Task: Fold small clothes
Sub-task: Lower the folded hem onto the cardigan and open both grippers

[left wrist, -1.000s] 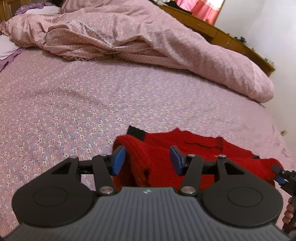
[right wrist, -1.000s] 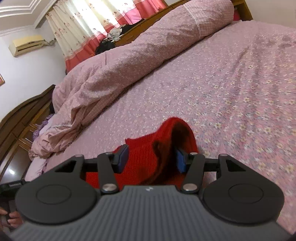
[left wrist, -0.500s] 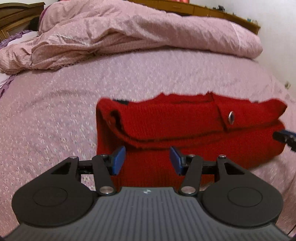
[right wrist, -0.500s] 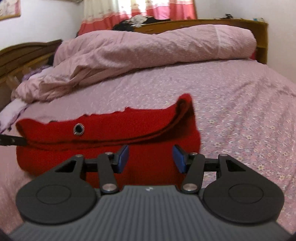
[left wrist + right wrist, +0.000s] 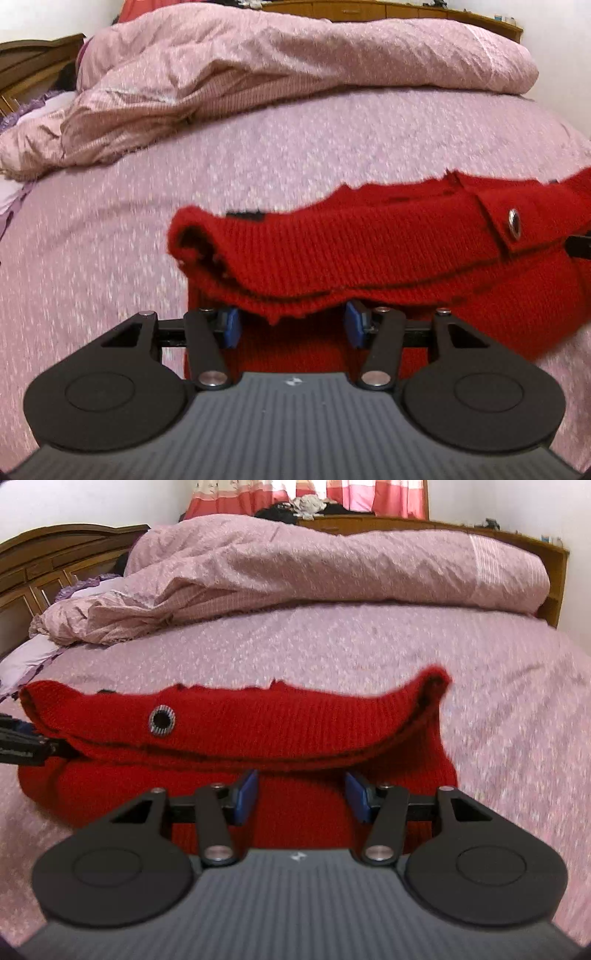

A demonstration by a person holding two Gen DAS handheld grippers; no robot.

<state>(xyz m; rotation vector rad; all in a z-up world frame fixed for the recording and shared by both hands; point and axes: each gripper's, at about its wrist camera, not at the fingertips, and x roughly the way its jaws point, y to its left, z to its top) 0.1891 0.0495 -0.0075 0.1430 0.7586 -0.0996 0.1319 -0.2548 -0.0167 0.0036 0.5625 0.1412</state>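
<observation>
1. Red knit garment (image 5: 369,251) lies on the bed (image 5: 295,147), on the pink flowered sheet, toward the near edge; folded lengthwise w/ a thick upper layer rolled over a lower one.
2. Left gripper (image 5: 291,325): blue pads stand apart, abt half open. Red knit fills the gap btwn them and the upper fold's edge overhangs the pad tips. Pads don't visibly press the cloth; can't tell if any layer is pinched.
3. Right gripper (image 5: 301,799): jaws likewise apart, abt half open, red knit btwn & below the pads, fold edge just above the tips. No clear clamp seen.
4. Left gripper is at the garment's left end, right gripper at its right end; each shows as a dark tip at the side edge of the other's view.
5. Round metal-rimmed button (image 5: 161,720) sits on the upper layer, left of centre in right-wrist view; seen edge-on near the right edge in left-wrist view.
6. Small black tag (image 5: 243,216) pokes out at the garment's far left corner.
7. Crumpled pink duvet (image 5: 314,568) is piled along the bed's far edge, well apart from the garment.
8. Wooden headboard (image 5: 55,554) at the bed's left end; red-pink curtains (image 5: 314,494) behind the far side.
</observation>
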